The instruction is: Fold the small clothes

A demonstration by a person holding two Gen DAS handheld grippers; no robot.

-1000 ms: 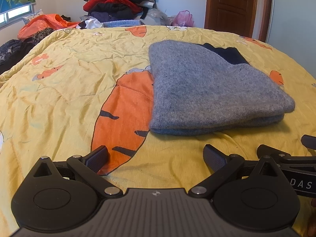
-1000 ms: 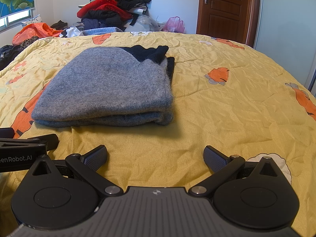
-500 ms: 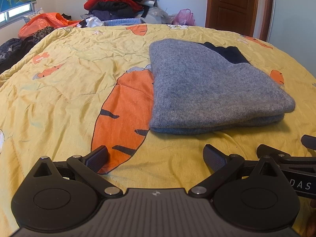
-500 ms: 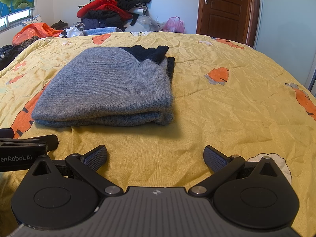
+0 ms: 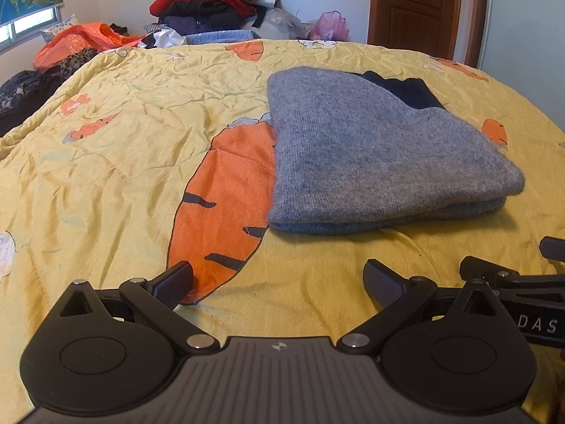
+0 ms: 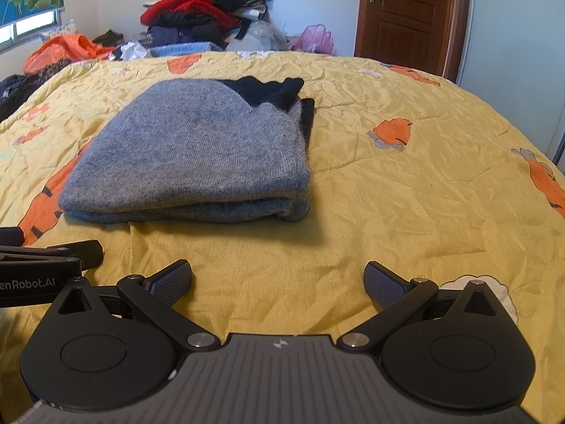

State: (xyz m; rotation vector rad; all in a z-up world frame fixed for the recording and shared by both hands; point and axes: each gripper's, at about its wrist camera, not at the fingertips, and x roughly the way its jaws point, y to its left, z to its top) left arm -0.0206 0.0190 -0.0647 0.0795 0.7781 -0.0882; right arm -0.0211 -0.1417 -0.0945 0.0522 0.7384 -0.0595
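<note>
Both hand-held grippers, left (image 5: 279,279) and right (image 6: 278,279), hover open and empty before the folded grey sweater (image 6: 197,152) on the bed (image 6: 406,190), left's one o'clock, right's eleven o'clock, equally near.

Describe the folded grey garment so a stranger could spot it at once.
Start at the yellow carrot-print quilt covering the bed. Near its middle, ahead of both open grippers, lies the grey knit sweater, folded into a neat stack with a dark navy edge at its far end. The clothes pile behind is jumbled, not folded.
</note>
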